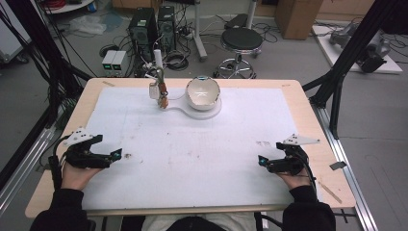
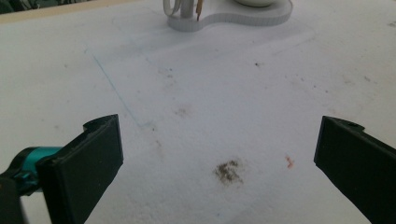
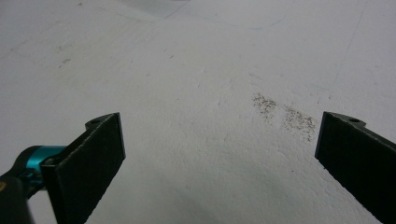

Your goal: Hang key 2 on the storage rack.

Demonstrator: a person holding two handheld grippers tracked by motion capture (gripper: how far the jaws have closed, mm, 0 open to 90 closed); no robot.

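High view: both claws sat idle near the table's front edge, nothing gripped.

Left claw (image 1: 117,155) and right claw (image 1: 262,160) each rested on the white sheet (image 1: 192,144), jaws spread wide and empty, pointed inward toward each other, which looked like a ready stance before reaching. Well apart from them, at the far edge, the white bowl (image 1: 202,93) sat on its white base (image 1: 211,111), tipped toward the person, with the small stand of utensils (image 1: 160,91) just beside it, both probably parked out of the way.
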